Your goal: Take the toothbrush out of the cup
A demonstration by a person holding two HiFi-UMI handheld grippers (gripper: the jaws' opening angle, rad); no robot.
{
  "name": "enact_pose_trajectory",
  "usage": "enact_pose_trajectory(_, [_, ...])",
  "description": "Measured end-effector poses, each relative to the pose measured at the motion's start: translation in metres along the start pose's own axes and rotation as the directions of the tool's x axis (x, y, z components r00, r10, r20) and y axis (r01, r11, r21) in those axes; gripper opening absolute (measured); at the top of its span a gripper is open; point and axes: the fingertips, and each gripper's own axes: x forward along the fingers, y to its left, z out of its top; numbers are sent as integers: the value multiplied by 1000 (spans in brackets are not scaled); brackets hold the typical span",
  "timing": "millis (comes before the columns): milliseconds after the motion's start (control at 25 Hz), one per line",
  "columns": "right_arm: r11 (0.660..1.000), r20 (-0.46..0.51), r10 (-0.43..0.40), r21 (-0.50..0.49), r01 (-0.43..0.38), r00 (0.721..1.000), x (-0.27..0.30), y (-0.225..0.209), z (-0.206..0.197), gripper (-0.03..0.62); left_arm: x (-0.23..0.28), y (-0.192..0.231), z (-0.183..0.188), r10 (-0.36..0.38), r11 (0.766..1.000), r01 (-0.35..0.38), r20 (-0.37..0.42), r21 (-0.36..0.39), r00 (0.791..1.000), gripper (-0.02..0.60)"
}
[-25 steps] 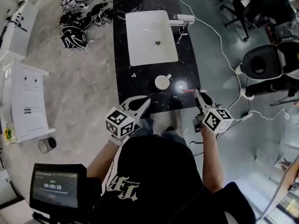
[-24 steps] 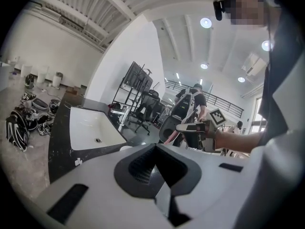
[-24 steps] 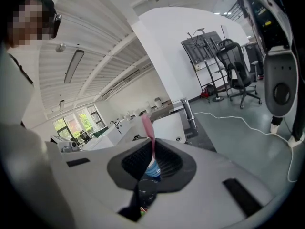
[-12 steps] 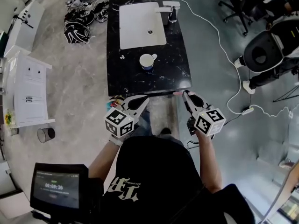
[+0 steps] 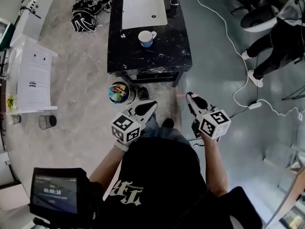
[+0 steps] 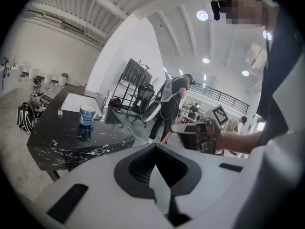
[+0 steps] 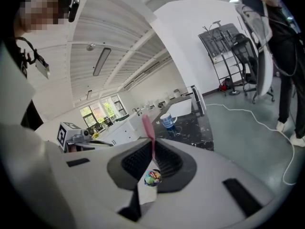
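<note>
The blue-and-white cup [image 5: 147,38] stands on the black marble table [image 5: 162,56], in front of the white sink [image 5: 144,8]. My right gripper [image 5: 189,97] is well back from the table, over the floor, shut on a pink toothbrush [image 5: 181,95]. In the right gripper view the toothbrush [image 7: 148,129] sticks up from my right gripper [image 7: 151,149], with the cup [image 7: 167,120] far behind it. My left gripper [image 5: 151,104] hangs beside it over the floor, shut with nothing held. The left gripper view shows that gripper [image 6: 155,149], the cup [image 6: 87,114] and the right gripper [image 6: 194,130].
A round bin of colourful items [image 5: 118,92] sits on the floor by the table's near edge. A white cabinet [image 5: 33,75] and a small waste bin [image 5: 46,122] stand at the left. A white cable [image 5: 238,80] runs over the floor at right, near a person [image 5: 281,37].
The view has drawn back from the table, which now lies farther up the picture. My right gripper has carried the toothbrush away from the cup; both grippers are now over the floor.
</note>
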Motion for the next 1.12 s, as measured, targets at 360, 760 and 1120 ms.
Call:
enact_pose_trajectory(360, [999, -16, 35, -6, -35, 999, -1, 14, -8, 6, -7, -7, 3, 18, 1000, -18, 6, 18, 1000, 5])
enact_pose_trajectory(760, [999, -14, 46, -5, -46, 999, -3, 63, -12, 6, -50, -10, 12, 15, 998, -17, 27, 59, 1000, 5])
enact_pose_trajectory(1120, [998, -4, 62, -32, -62, 998, 51, 135, 15, 6, -117, 41, 39, 30, 997, -34, 62, 70, 998, 5])
